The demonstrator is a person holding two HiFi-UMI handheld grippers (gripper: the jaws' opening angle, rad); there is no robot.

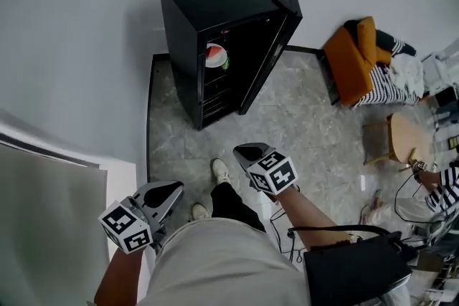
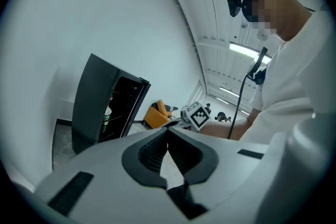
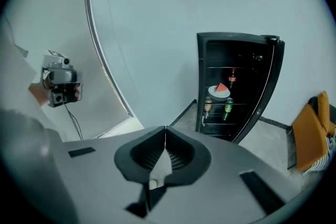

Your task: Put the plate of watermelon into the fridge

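Right gripper: I am holding my right gripper (image 3: 166,129) with its jaws pressed together and nothing between them, pointing it toward the fridge (image 1: 208,18) from well back.
Left gripper: I am carrying my left gripper (image 2: 168,131) low at my side, its jaws also meeting and gripping nothing.
Plate of watermelon: the plate of watermelon (image 3: 219,91) is sitting on an upper shelf inside the fridge, one red wedge lying on top of it, and neither gripper is touching it.
Neighbours: two bottles (image 3: 208,105) are standing on the shelf just below the plate.
Door: the fridge door (image 1: 276,39) is standing open, swung out to the right.
Where I am: I am standing on the grey floor (image 1: 301,118), well apart from the fridge.
Task standing: I am judging the placing as done, since the plate is already resting inside; only the open door seems left.
How it would handle: I am expecting a stiff, fairly light plate with a smooth rim that could slip between narrow jaws, and a wet wedge lying loose that would slide if I tipped it.
Where to hold: I am favouring the near rim, pinched top and underside, keeping the plate level throughout.
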